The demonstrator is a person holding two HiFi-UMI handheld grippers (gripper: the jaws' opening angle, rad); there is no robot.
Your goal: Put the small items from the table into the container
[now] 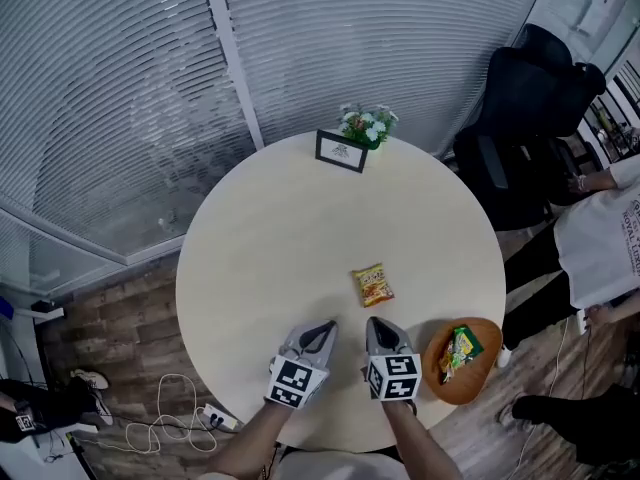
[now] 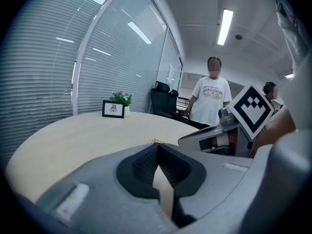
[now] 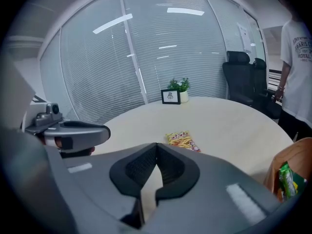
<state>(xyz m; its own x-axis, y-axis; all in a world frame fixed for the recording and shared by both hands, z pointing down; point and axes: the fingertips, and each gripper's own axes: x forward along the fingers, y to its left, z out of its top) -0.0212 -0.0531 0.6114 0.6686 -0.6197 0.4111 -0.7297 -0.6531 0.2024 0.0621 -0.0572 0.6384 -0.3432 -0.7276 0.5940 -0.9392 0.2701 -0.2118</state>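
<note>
1. Head view: the left gripper (image 1: 327, 326) and the right gripper (image 1: 376, 323) are side by side over the near part of the table (image 1: 260, 238). Both have their jaws together and hold nothing. The yellow snack packet (image 1: 372, 285) lies flat, just ahead of the right gripper's tips. The container (image 1: 478, 380) is close on that gripper's right, with a green packet (image 1: 461, 349) already inside. I think the right gripper should open first, go forward low, pinch the packet by one edge, and then carry it to its right.
2. Left gripper view: the jaws are closed and empty. Only a thin strip of the packet (image 2: 155, 141) shows above the tips, and the container is not visible here.
3. Right gripper view: the jaws meet with nothing between them. The packet (image 3: 184, 140) is ahead, slightly to the right. The container (image 3: 294, 161) is cut off at the picture edge, so its depth is unclear.
</note>
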